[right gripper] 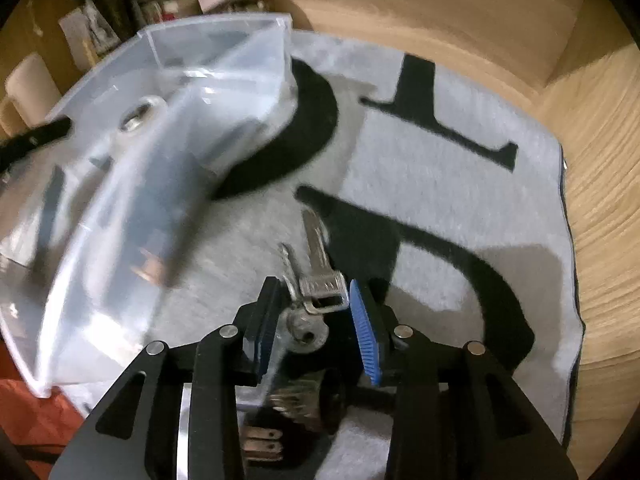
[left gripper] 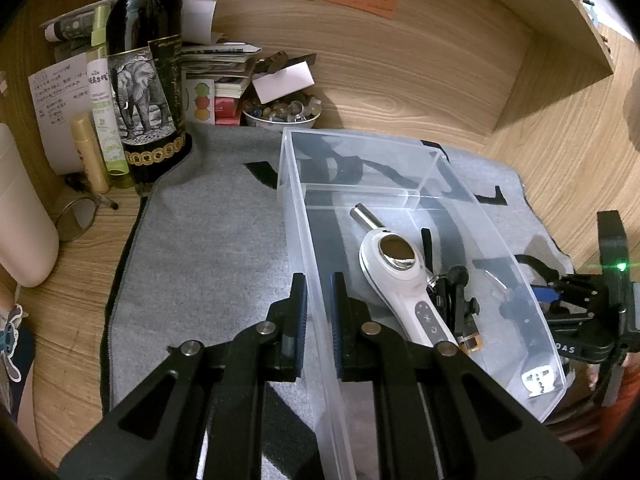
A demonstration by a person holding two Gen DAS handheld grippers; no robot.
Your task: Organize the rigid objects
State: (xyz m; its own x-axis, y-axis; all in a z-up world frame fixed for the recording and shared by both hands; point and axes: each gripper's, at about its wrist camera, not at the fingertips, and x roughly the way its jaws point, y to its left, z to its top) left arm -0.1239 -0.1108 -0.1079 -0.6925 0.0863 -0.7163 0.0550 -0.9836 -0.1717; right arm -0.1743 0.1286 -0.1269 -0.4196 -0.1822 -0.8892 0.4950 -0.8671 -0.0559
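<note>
A grey mat [left gripper: 208,248] with large black lettering covers much of the wooden desk [left gripper: 400,80], and on it stands a clear plastic bin [left gripper: 296,184], long and open-topped, with an inner divider near its far end. In the left wrist view the left gripper [left gripper: 319,320] straddles the bin's near side wall, one finger outside and one inside, the pads pressed close to the wall so that it appears clamped on it. Inside the bin lie a white handheld device [left gripper: 394,276] with a round metal plate, a small black gadget [left gripper: 456,300] just beside it, and a flat metal piece [left gripper: 540,384] in the near corner. A dark wine bottle [left gripper: 146,80] with an elephant label stands at the mat's far left corner. In the blurred right wrist view, the right gripper [right gripper: 314,320] hangs over a bunch of keys [right gripper: 318,276] lying on the mat just beside the bin, its jaws apart around the key ring, not closed on it.
</note>
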